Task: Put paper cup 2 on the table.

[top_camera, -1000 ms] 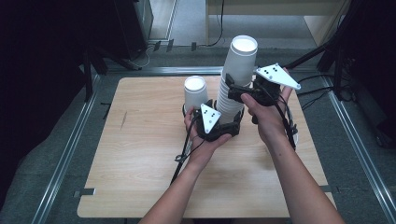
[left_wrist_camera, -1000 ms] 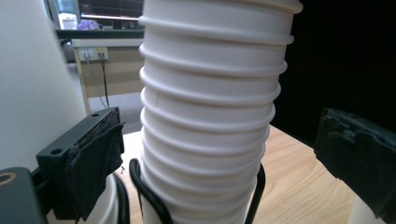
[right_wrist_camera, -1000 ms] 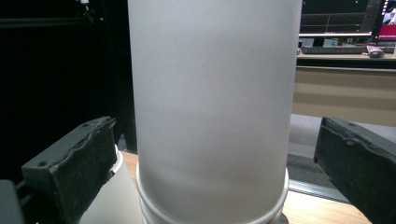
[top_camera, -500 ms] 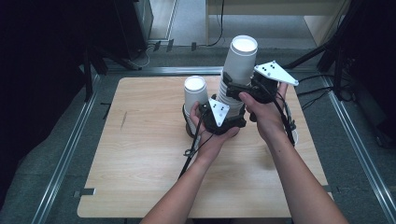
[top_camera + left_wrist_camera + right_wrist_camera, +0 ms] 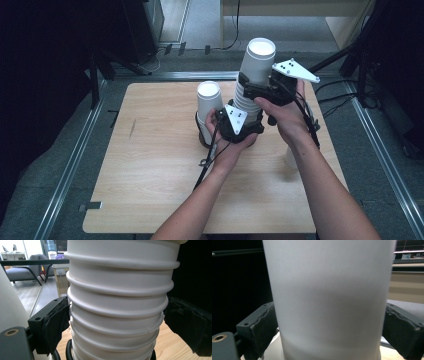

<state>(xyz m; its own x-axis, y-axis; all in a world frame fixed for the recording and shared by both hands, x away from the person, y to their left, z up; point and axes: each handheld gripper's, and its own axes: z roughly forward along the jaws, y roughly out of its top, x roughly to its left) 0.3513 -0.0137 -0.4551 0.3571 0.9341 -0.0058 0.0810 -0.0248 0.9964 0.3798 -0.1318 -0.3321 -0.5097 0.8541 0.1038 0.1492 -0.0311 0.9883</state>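
Item: tall stack of white paper cups (image 5: 252, 82), nested mouth-down, standing on the far middle of the wooden table (image 5: 150, 190). We recorded its long axis as near vertical, leaning slightly toward the far right in the high view, with the flat white base of the top cup (image 5: 262, 47) facing up.

Appearance: plain matt white and unprinted. In the left gripper view the lower stack (image 5: 117, 312) showed a run of rolled rims stepped one above another, each a thin raised ring. In the right gripper view the top cup (image 5: 329, 302) showed a smooth, slightly blurred wall with no rims.

Grip, lower: the left gripper (image 5: 239, 126) sat low on the stack. Its jaws had just been closing with the ringed section between them. One pad (image 5: 56, 323) touched the rims; the other stood just beside them, and we could not tell whether it pressed.

Grip, upper: the right gripper (image 5: 260, 90) sat higher. Its jaws had just been closing, and both pads (image 5: 262, 327) lay against the top cup's wall, pinching it.

Views compared: the high view alone gave the whole stack, both hands and a shorter stack of cups (image 5: 209, 107) just to the left. The gripper views gave surface detail and pad contact.
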